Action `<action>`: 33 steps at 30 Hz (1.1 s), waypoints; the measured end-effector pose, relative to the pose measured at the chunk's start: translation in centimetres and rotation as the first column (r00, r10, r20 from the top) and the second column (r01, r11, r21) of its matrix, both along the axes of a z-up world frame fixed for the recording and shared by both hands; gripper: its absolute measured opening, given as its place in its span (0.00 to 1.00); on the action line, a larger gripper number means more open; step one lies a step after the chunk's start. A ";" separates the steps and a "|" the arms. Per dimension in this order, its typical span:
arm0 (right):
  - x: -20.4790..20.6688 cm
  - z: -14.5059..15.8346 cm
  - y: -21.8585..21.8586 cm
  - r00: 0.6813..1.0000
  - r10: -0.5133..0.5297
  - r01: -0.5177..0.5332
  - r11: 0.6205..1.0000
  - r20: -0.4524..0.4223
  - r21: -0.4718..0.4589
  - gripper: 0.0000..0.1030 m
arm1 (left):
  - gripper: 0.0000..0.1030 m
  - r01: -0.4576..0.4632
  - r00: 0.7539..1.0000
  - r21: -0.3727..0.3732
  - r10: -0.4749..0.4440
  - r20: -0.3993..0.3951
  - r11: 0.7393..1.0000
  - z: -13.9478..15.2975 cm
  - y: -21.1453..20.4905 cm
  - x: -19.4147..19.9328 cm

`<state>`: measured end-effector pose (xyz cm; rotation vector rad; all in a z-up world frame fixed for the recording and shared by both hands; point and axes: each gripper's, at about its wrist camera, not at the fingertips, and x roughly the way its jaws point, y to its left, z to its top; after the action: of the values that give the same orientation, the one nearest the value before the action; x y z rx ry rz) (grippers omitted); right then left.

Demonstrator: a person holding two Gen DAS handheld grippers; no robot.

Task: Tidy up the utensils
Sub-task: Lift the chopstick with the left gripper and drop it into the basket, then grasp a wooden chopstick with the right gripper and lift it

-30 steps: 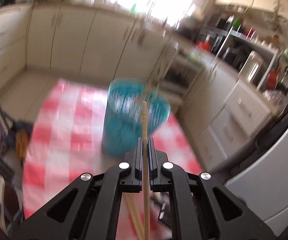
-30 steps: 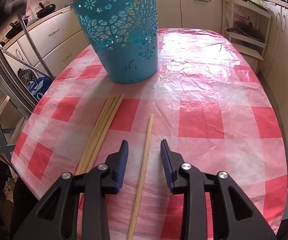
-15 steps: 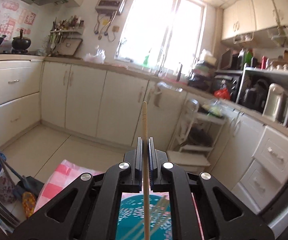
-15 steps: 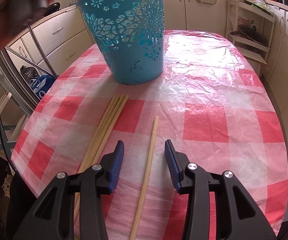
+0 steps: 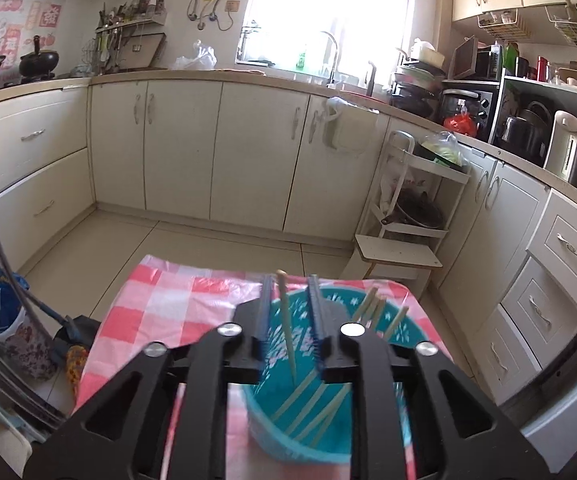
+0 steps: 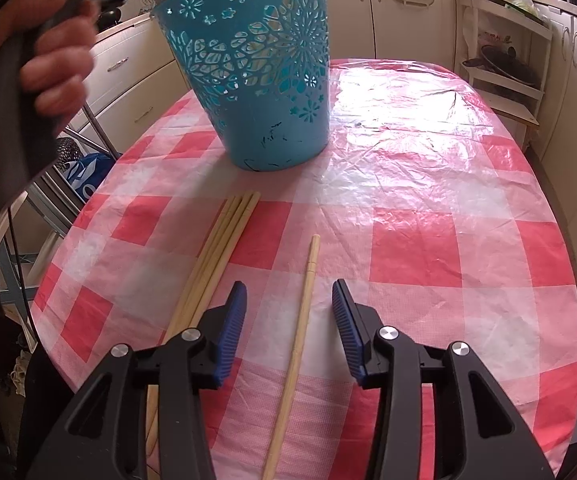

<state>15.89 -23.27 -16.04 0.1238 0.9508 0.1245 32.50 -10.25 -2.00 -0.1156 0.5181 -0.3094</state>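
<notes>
My left gripper (image 5: 290, 312) gapes above the teal basket (image 5: 328, 432), a chopstick (image 5: 287, 328) dropping in loose. My right gripper (image 6: 288, 316) hangs wide astride the single chopstick (image 6: 302, 320) on the tablecloth (image 6: 428, 220); closing off-centre could roll it away.

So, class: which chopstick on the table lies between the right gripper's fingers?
The lone chopstick, lying apart, right of the bundle of four.

Left hand-held gripper (image 5: 290, 316) and right hand-held gripper (image 6: 288, 320), jaws apart, both unladen.
</notes>
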 end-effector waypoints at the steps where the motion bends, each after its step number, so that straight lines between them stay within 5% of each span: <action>1: 0.0 0.0 -0.1 1.000 -0.003 0.003 1.000 -0.001 0.002 0.43 | 0.33 -0.010 1.000 -0.004 0.010 -0.003 1.000 -0.1 0.6 -0.7; 10: -0.6 0.0 0.3 1.000 0.003 -0.003 0.997 0.002 -0.074 0.38 | 0.54 -0.103 0.990 -0.062 0.097 -0.100 0.993 -3.0 7.6 -6.7; 16: -0.9 -0.1 0.9 1.000 0.013 -0.011 0.984 0.010 -0.175 0.26 | 0.57 -0.132 0.969 -0.102 0.107 -0.223 0.986 -6.5 10.5 -9.8; 20: -0.8 0.0 0.7 1.000 0.010 -0.009 0.984 0.005 -0.177 0.10 | 0.57 -0.115 0.957 -0.108 0.082 -0.278 0.987 -8.3 10.7 -11.3; 27: -1.0 1.3 -2.3 0.998 -0.064 0.065 0.996 -0.007 0.055 0.05 | 0.59 -0.074 0.954 -0.094 0.044 -0.295 0.993 -8.8 10.3 -12.7; 33: -0.7 8.2 -3.4 0.982 -0.081 0.040 0.972 0.173 0.230 0.05 | 0.60 -0.078 0.946 -0.099 0.043 -0.321 0.992 -9.4 10.9 -13.1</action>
<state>15.17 -26.68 -7.89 0.3459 0.7479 0.1845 19.41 0.68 -11.44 -0.2917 0.8172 -0.2600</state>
